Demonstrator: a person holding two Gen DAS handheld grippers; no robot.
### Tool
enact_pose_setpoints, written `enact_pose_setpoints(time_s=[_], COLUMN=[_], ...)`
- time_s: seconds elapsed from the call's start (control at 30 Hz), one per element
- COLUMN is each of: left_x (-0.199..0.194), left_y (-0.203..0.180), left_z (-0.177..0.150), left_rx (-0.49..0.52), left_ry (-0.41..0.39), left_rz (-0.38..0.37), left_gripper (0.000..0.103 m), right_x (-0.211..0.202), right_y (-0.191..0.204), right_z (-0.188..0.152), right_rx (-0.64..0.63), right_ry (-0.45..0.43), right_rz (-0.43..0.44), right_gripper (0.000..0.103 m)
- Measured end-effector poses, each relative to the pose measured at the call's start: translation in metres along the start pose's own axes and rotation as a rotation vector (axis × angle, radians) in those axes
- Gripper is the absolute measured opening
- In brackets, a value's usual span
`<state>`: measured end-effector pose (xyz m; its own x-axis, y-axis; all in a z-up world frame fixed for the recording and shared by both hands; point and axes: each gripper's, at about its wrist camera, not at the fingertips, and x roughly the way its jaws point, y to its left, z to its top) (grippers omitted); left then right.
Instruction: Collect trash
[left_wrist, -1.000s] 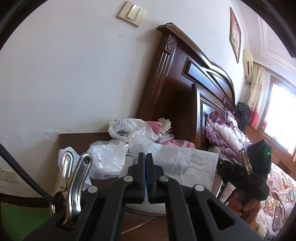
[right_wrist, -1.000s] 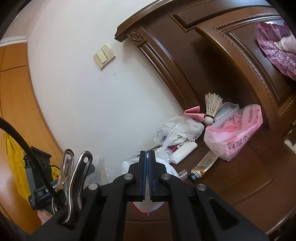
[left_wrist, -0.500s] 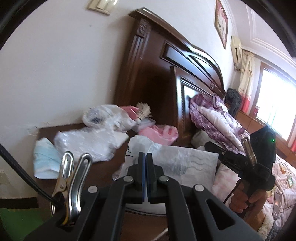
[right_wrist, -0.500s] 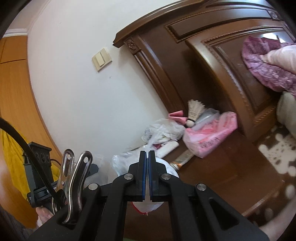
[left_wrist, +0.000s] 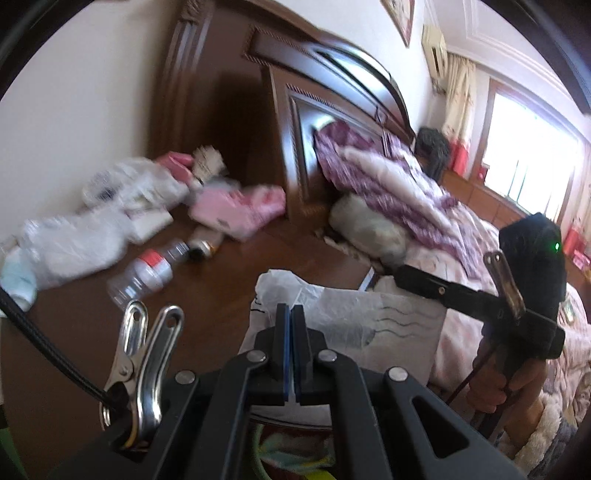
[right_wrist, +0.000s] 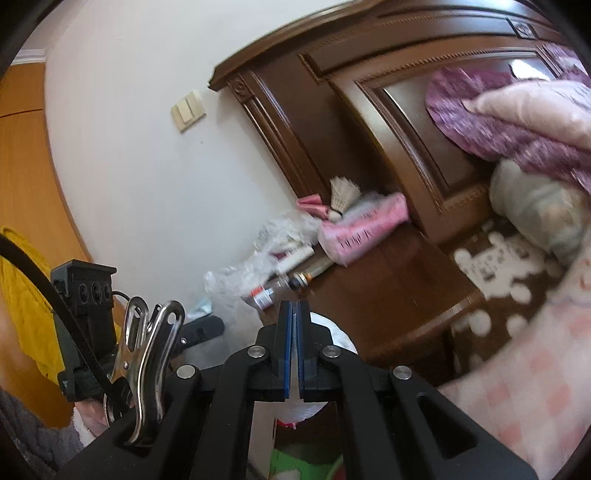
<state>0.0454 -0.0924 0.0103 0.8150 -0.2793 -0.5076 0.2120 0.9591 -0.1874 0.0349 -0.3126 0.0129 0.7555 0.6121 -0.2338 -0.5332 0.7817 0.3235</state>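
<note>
Both grippers – left gripper (left_wrist: 291, 314) and right gripper (right_wrist: 294, 308) – clamp the white plastic bag (left_wrist: 351, 314) stretched between them, likely as a mouth for trash (left_wrist: 155, 218) lying on the nightstand (left_wrist: 229, 280) – bottle (left_wrist: 147, 271), wrappers.

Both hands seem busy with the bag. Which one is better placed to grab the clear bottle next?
Left, probably: the clear bottle lies nearer the left gripper, while the right gripper sits toward the bed. The left's shut jaws must release the white bag first.

Blurred bedside litter (left_wrist: 110, 221); perhaps a shuttlecock (right_wrist: 341, 194) among it.
</note>
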Motion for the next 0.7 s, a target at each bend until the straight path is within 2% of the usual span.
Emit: enact_pose_setpoints(time_s=[0.2,0.33,0.5,0.63,0.7], left_x=[0.016,0.029,0.051,0.063,0.072], left_y=[-0.023,-0.035,-0.04,-0.046,-0.046], left_z=[-0.021,-0.045,-0.072,-0.088,-0.098], left_rx=[0.047,0.056,0.041,0.076,0.061], left_ry=[0.061,0.108,0.213,0.256,0.284], left_rz=[-0.006,-0.015,-0.046,-0.025,-0.012], left_gripper=[0.001,0.001,0.001,0.001,0.001], right_x=[-0.004,0.001,0.014,0.024,0.029], right_y=[-0.009,-0.02,-0.029,-0.044,-0.051], right_z=[-0.028,-0.053,-0.082,-0.108,-0.119], right_rx=[-0.016,-0.002,-0.004,0.017,0.021], right_ry=[0.071,0.15,0.234,0.312,0.346], right_rz=[-0.029,-0.061,-0.096,-0.114,-0.124], right_gripper=[0.003,0.003,0.003,0.003,0.003])
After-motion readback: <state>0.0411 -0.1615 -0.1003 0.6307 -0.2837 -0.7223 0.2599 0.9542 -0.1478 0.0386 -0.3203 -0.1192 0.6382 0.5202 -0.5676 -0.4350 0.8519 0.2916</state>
